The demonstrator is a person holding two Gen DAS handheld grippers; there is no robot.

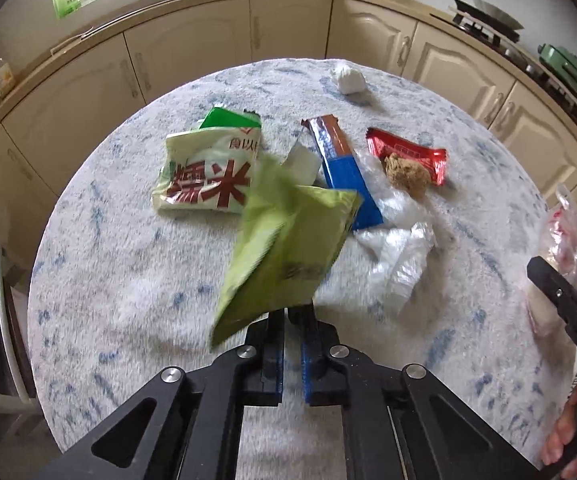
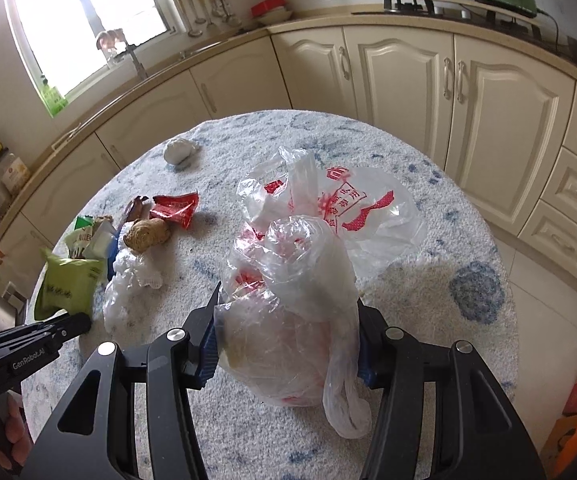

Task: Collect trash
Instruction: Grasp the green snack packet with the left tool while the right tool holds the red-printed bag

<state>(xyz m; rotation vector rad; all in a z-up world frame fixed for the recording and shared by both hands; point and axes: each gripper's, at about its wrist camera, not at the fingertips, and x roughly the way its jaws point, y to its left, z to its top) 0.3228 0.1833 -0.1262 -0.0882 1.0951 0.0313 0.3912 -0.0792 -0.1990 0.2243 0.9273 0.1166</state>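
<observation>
- While the left tongs [image 1: 297, 314] are clamped shut on the lower edge of a light green wrapper [image 1: 284, 236], that wrapper hangs tilted and motion-blurred above the desk [image 1: 128, 280], lifted off the cloth.
- Right tongs [image 2: 288, 336] sit about half open, blue pads pressing both sides of a clear plastic bag with red print [image 2: 308, 264]; bag stands bunched on the desk, its upper part spilling forward, a loose handle loop drooping at the lower right.
- Left wrist view: the right tongs' black finger shows at the right edge, a bit of the bag behind it, person's fingers [image 1: 560, 436] below.
- Right wrist view: the left tongs' body sits at the lower left, green wrapper just above its tip.
- Trash still on the desk, clustered mid-cloth: white-green packet with big red characters [image 1: 208, 176], a green piece [image 1: 230, 118] tucked behind its top edge.
- Blue-and-brown bar wrapper [image 1: 344, 168] lies lengthwise just right of that packet, its near end behind the lifted green wrapper.
- Red foil wrapper [image 1: 408, 152] beside the bar wrapper, a brown crumbly lump [image 1: 404, 174] touching its front edge.
- Crumpled white foam netting and clear film [image 1: 400, 248] in front of the lump, near the bar wrapper's lower end.
- White crumpled ball [image 1: 348, 76] sits alone at the far side of the desk, well apart from the cluster.
- Desk is round, covered in fuzzy white cloth with blue flecks; cream cabinets [image 1: 192, 48] curve behind.
</observation>
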